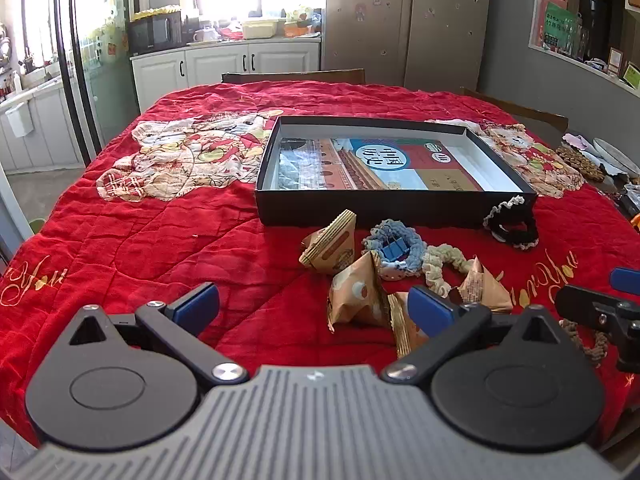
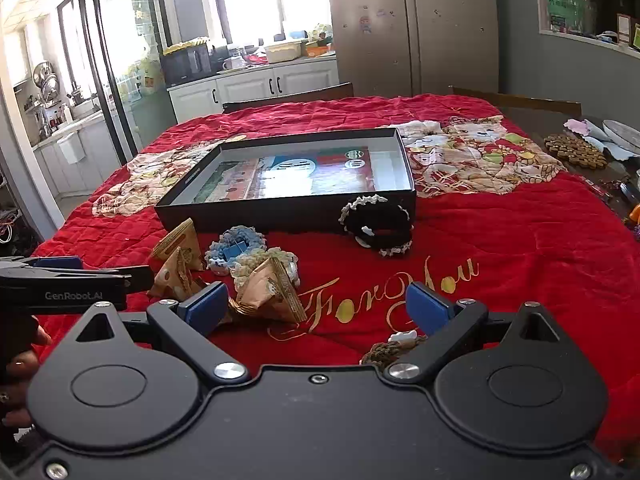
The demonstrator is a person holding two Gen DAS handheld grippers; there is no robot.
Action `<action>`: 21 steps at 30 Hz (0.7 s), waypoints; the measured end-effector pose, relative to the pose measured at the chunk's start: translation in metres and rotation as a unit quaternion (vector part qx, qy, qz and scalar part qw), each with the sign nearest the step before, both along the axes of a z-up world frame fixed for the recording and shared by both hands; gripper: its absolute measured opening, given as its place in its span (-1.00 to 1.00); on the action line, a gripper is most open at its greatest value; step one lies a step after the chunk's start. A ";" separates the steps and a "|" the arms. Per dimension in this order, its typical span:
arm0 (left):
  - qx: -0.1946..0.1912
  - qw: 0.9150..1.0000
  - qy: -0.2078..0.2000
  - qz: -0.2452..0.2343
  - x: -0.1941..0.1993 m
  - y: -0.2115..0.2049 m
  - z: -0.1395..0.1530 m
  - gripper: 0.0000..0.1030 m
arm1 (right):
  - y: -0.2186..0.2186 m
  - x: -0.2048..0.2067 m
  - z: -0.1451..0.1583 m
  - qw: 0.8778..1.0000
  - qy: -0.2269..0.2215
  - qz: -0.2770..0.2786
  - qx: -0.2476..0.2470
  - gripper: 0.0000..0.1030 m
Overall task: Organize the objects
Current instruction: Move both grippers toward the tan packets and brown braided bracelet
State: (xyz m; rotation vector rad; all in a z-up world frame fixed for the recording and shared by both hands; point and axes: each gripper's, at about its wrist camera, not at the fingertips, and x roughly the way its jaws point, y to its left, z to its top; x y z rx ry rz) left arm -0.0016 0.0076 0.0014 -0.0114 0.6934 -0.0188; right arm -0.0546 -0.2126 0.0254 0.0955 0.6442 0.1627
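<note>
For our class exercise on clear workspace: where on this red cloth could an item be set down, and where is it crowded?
Free: the red cloth left of the black box, and the stretch right of the black scrunchie. Inside the box, bare floor right of the book. Crowded: the snack packets and blue scrunchie before the box.

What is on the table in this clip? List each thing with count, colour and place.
Cloth: one, red, covering the table.
Box: one, black, open, mid-table.
Book: one, multicoloured, flat inside the box.
Snack packets: at least four, tan, in front of the box.
Blue scrunchie: one, around a blue clip.
Cream scrunchie: one, beside the blue one.
Black scrunchie: one, white-trimmed, against the box.
Left gripper: open, empty.
Right gripper: open, empty.
</note>
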 end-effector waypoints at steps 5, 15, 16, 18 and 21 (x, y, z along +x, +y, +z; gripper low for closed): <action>0.003 1.000 0.001 0.003 0.000 0.001 -0.001 1.00 | 0.000 0.001 0.000 1.000 0.002 -0.001 -0.003 0.85; 0.007 1.000 0.002 0.001 0.001 -0.001 -0.001 1.00 | 0.000 0.002 -0.002 1.000 0.004 -0.003 -0.008 0.85; 0.007 1.000 0.002 0.001 0.001 -0.001 -0.001 1.00 | 0.000 0.002 -0.002 1.000 0.004 -0.003 -0.010 0.86; 0.007 1.000 0.002 0.001 0.001 -0.001 -0.002 1.00 | 0.000 0.002 -0.002 1.000 0.004 -0.003 -0.012 0.85; 0.007 1.000 0.003 0.000 0.001 -0.001 -0.002 1.00 | 0.000 0.001 -0.002 1.000 0.003 -0.004 -0.013 0.86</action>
